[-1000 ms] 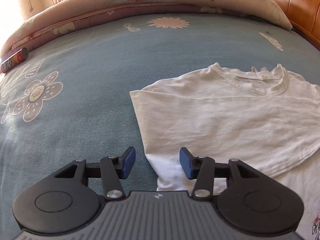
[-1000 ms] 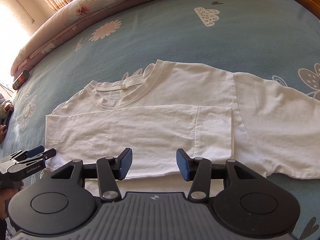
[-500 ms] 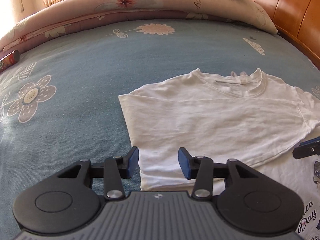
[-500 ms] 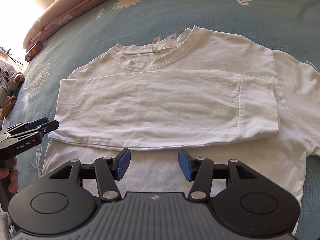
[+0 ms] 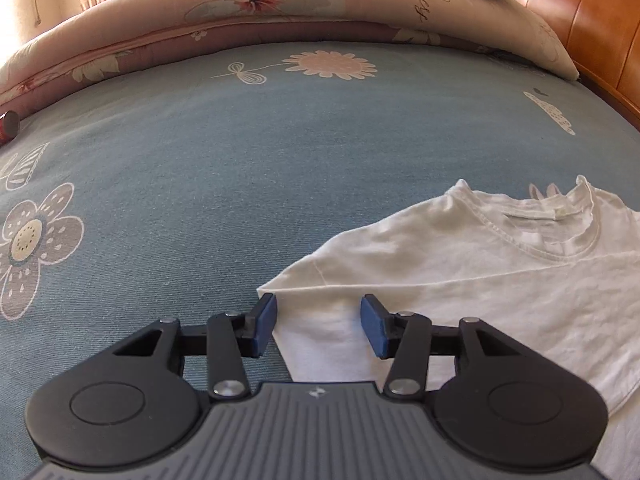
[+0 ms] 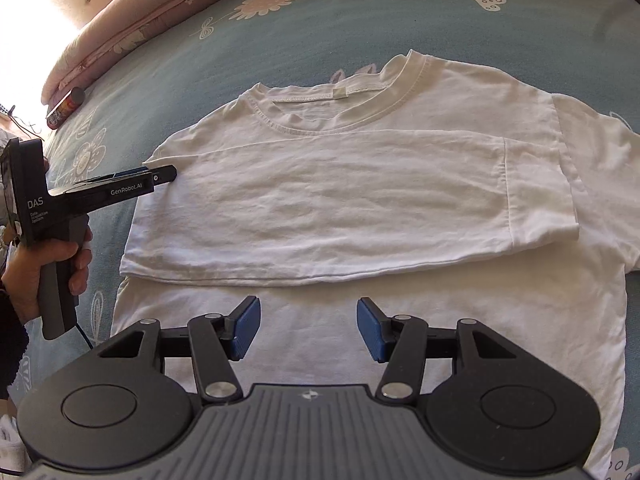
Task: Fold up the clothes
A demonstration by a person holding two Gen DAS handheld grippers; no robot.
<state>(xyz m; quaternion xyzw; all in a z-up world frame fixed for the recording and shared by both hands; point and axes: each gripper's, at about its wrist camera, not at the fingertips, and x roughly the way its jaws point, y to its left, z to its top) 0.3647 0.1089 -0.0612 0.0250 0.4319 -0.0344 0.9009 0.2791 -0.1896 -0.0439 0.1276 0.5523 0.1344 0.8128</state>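
Observation:
A white T-shirt (image 6: 360,192) lies flat on the blue bed, collar (image 6: 344,108) away from me, with one side and its sleeve (image 6: 536,192) folded across the chest. My left gripper (image 5: 318,328) is open and empty, its jaws astride the folded left corner of the shirt (image 5: 460,280). It also shows in the right wrist view (image 6: 160,176), at the shirt's left shoulder edge. My right gripper (image 6: 308,328) is open and empty, low over the shirt's lower body.
The blue flowered bedspread (image 5: 240,168) surrounds the shirt. A rolled pink quilt (image 5: 240,12) and pillow lie along the far edge, with a wooden headboard (image 5: 600,28) at right. A dark can (image 6: 66,106) lies at the far left.
My left gripper has moved forward and left along the shirt's edge to its folded shoulder corner. My right gripper has moved closer and sits over the lower body. Both stayed open.

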